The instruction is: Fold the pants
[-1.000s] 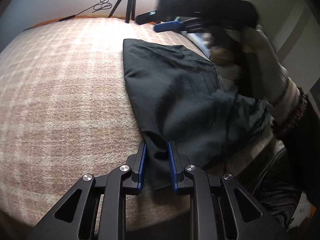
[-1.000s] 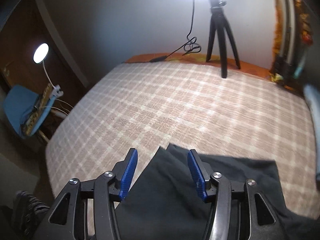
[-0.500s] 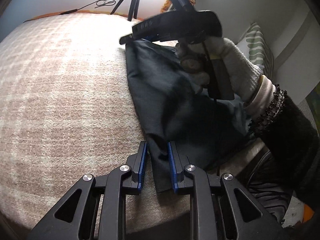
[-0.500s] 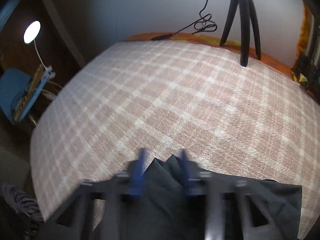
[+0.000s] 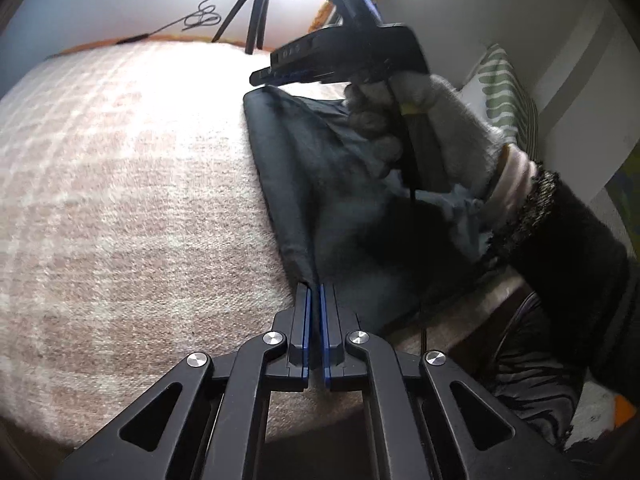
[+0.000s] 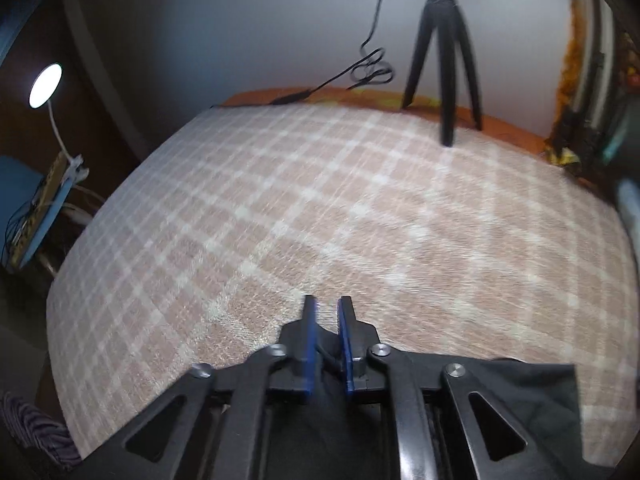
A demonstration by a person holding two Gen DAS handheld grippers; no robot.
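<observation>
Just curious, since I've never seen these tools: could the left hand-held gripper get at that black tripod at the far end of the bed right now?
Probably not: the left hand-held gripper is shut on the dark fabric pants, and the black tripod stands far across the checked blanket.

Bed (image 6: 320, 208) with pink-and-white checked blanket (image 5: 120, 200). Dark pants (image 5: 320, 184) lying on blanket near right edge in left wrist view, folded lengthwise. Black tripod (image 6: 444, 60) standing at far edge by wall. Black cable (image 6: 320, 84) trailing along orange strip (image 6: 360, 98) at far edge.
</observation>
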